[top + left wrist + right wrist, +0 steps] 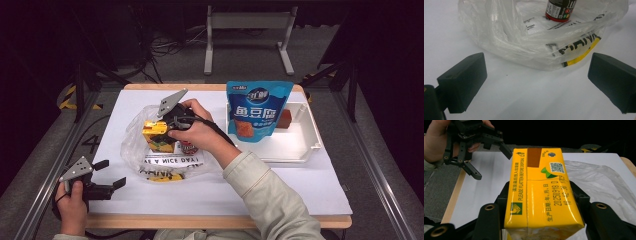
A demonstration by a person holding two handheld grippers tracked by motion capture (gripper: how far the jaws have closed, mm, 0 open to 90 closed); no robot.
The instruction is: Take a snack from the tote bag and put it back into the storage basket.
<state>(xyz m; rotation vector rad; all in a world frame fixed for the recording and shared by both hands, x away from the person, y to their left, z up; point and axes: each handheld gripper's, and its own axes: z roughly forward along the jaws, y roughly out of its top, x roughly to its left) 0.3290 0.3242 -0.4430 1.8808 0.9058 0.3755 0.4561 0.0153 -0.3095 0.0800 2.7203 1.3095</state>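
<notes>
A yellow drink carton [158, 136] [541, 192] is clamped between the jaws of my right gripper [161, 131] [540, 202], held over a clear plastic bag [150, 150] [534, 42] [599, 180] on the white table. Inside the bag stands a small dark bottle with a red base [560, 10] [189, 147]. My left gripper [111, 175] [536, 82] rests near the table's front left corner, open, nothing between its black pads [464, 80], pointing at the bag's near edge. In the right gripper view that left gripper [491, 160] shows farther off, jaws spread.
A blue snack pouch [257, 110] leans upright in a white tray [300, 150] at the right, with a brown block [285, 119] behind it. A metal stand [247, 35] rises beyond the table's far edge.
</notes>
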